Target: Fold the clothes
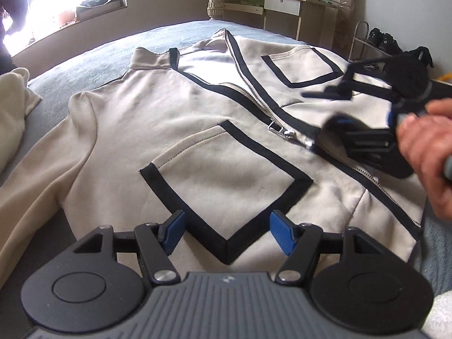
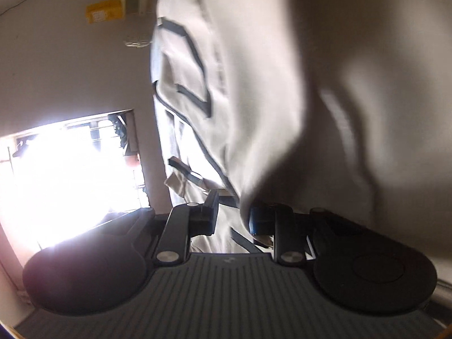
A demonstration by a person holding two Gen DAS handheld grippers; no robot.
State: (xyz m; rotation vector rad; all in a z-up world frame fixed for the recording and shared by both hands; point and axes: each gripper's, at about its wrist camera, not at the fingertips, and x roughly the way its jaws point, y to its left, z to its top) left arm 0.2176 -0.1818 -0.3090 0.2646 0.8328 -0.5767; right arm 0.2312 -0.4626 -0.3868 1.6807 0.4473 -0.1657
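Blue rubber pads (image 1: pixel 282 236) lined the left gripper (image 1: pixel 227 233), its fingers spread wide with nothing between them, hovering over the hem end of the beige fleece zip jacket with black trim (image 1: pixel 175 130). The jacket lay front-up and spread on the grey-blue bed cover (image 1: pixel 113 45), long axis running from the hem near the left gripper away to the collar, one sleeve trailing to the left. The right gripper (image 2: pixel 231 219), seen blurred in both views, sat over the jacket's right front panel near the zip pull; its fingers stood narrowly apart around beige cloth, a firm pinch not confirmable. Judged: the right gripper was nearer the zip edge, the left nearer the hem and pocket.
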